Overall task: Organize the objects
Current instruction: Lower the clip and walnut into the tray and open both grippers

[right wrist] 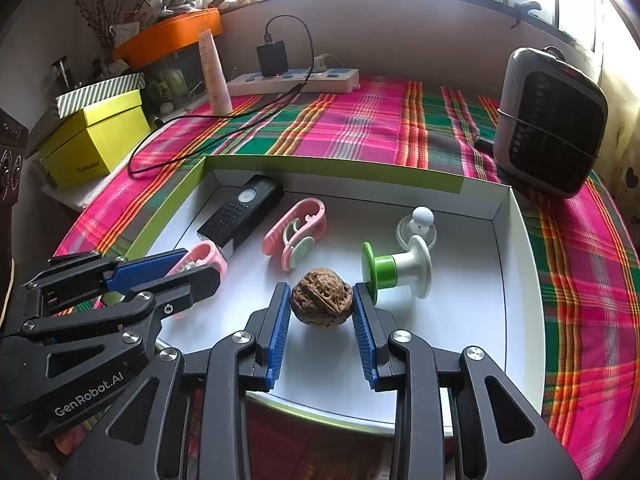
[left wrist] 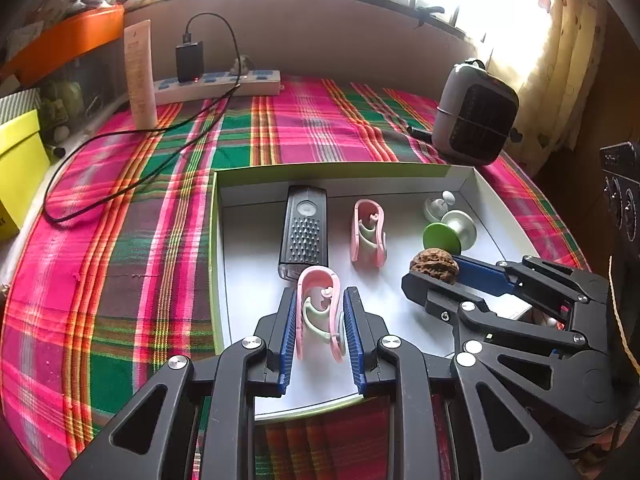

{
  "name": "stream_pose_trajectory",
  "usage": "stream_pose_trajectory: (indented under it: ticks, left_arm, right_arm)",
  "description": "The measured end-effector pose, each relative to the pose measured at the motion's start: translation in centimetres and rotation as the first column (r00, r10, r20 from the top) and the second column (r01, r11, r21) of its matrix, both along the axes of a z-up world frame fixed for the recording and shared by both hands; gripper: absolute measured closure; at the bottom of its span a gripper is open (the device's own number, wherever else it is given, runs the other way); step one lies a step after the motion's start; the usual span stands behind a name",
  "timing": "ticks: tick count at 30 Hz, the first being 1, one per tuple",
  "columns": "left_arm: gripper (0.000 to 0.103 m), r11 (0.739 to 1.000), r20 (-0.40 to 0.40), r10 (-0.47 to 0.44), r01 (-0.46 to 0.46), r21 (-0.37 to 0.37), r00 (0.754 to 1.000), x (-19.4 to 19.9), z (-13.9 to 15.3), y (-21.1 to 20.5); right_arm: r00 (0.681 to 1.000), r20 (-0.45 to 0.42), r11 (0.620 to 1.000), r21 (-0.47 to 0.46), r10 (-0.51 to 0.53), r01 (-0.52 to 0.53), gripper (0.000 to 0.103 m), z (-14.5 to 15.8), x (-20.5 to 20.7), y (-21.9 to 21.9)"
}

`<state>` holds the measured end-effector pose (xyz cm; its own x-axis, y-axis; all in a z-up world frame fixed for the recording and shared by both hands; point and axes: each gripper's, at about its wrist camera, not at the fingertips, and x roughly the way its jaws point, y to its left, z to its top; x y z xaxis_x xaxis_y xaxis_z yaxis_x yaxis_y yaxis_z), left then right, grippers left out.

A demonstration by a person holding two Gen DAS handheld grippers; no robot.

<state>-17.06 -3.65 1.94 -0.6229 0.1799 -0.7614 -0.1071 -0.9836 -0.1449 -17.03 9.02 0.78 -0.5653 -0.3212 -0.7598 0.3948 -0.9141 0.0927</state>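
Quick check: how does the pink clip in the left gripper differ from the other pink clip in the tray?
The gripped pink clip is clamped between the left gripper pads; the free pink clip lies untouched on the floor of the white tray. The gripped one sits at the tray's near side, just in front of the black flashlight; the free one lies farther in, beside it. Both look the same model: pink shell, pale green insert.

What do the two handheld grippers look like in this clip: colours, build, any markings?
Both match: the left gripper and right gripper have matte black linkage arms with triangular cut-outs, silver round pivot bolts, and blue ribbed pads on the fingers. White "GenRobot.AI" lettering marks the left gripper's body. No cables, hands or sleeves show.
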Motion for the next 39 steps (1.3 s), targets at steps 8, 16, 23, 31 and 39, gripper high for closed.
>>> stream_pose_trajectory:
  ticks: [8,16,23,31,39]
  left_arm:
    - [0.082,1.000,-0.001,0.000,0.000,-0.003,1.000,0.03,-0.05,0.02]
    - [0.082,1.000,-0.002,-0.005,0.005,0.002,1.000,0.02,-0.14,0.05]
    - [0.081,1.000,-0.001,-0.009,0.009,0.005,1.000,0.01,-0.07,0.10]
    - [0.081,1.000,-0.001,-0.008,0.008,0.012,1.000,0.16,-0.02,0.07]
    - [0.074,1.000,-0.005,-0.001,0.001,0.015,1.000,0.76,0.25,-0.05]
  right_arm:
    - [1.000,0.005,1.000,-0.002,0.001,-0.001,0.070,-0.12,-0.03,-0.03]
    - [1.000,0.006,1.000,-0.002,-0.002,0.002,0.070,-0.07,-0.02,-0.03]
    - [1.000,0.007,1.000,-0.003,-0.004,0.004,0.070,-0.05,-0.04,-0.02]
    - [1.000,0.004,1.000,-0.010,-0.014,0.014,0.070,0.09,0.01,0.21]
    - [1.000,-0.008,1.000,-0.010,-0.017,0.017,0.070,0.48,0.56,0.24]
